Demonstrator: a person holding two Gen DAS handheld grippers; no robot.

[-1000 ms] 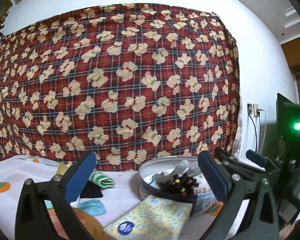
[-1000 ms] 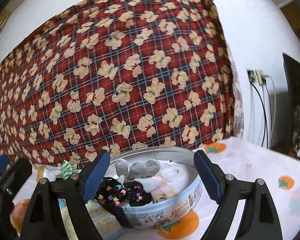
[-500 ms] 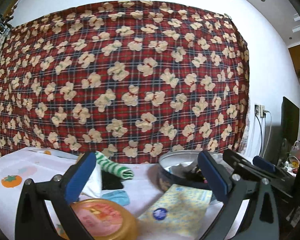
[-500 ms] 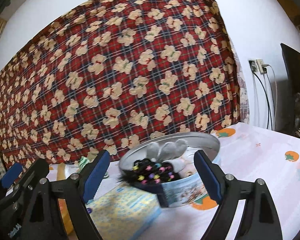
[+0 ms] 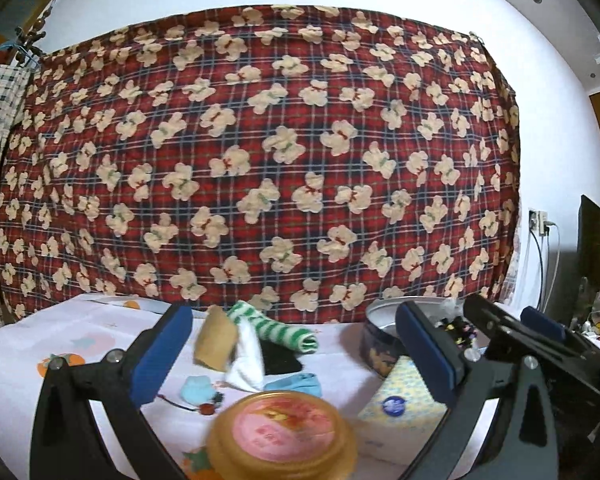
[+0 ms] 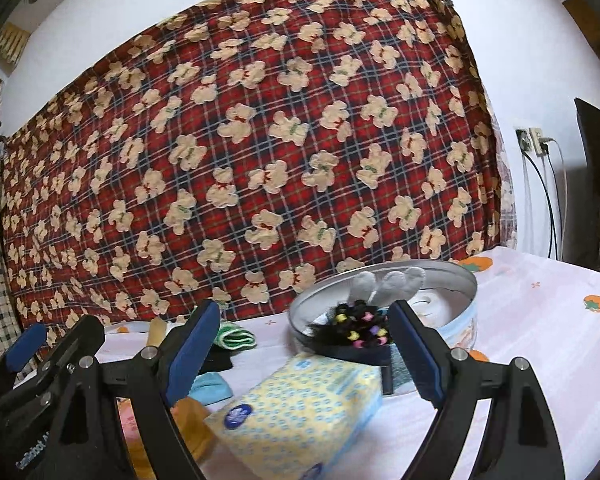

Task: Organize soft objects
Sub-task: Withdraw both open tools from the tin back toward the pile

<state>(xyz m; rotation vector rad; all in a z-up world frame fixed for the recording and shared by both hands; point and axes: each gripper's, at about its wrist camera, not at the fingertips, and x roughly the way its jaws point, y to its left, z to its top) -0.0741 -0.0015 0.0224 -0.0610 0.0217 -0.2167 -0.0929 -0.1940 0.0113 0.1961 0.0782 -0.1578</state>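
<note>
L gripper [image 5: 288, 356] points level, fingers spread wide w/ nothing between them: blue pad of one finger [image 5: 160, 356] at approx 8 o'clock in the left wrist view, other at 4 o'clock, black arms running down to the bottom edge. R gripper [image 6: 300, 352] same pose, level & wide apart, empty; its pads [image 6: 192, 344] sit at 8 and 4 o'clock in the right wrist view. The two sit side by side: R gripper's fingers show at 3–4 o'clock in the left view, L gripper's at 8 o'clock in the right view.
</note>
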